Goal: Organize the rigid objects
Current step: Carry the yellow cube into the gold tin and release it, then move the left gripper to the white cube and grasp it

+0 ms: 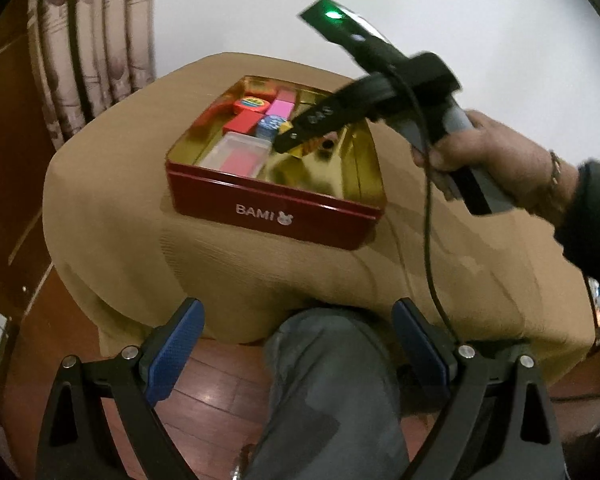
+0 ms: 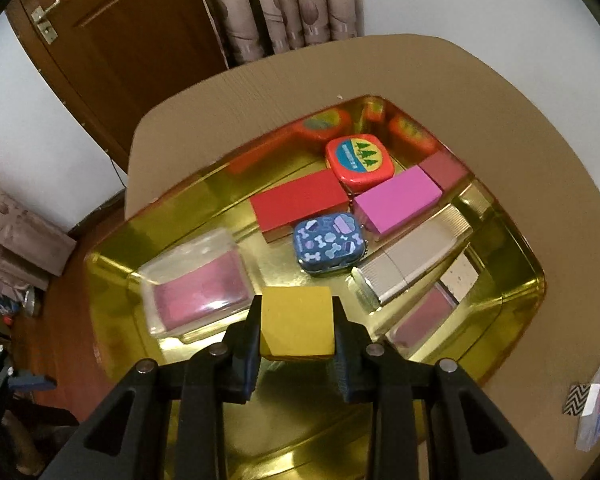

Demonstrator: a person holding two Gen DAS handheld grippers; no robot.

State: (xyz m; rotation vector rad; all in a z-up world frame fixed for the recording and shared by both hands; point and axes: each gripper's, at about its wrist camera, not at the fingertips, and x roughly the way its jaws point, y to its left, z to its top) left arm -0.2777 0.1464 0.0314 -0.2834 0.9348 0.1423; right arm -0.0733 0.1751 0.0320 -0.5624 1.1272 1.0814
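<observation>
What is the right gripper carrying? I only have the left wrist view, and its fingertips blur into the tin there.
Observer: A yellow block, clamped between the right gripper fingers, above the near part of the gold tin.
Operator: Is the spot beneath it free?
Observer: Bare gold floor lies just ahead of the block, between the clear case with a pink insert and the silver box.
Operator: What sits beyond that gap?
Observer: A small blue tin printed with bones, then a red block and a pink block behind it.
Operator: Anything outside the tin?
Observer: A small clear packet lies on the tan table to the right.
</observation>
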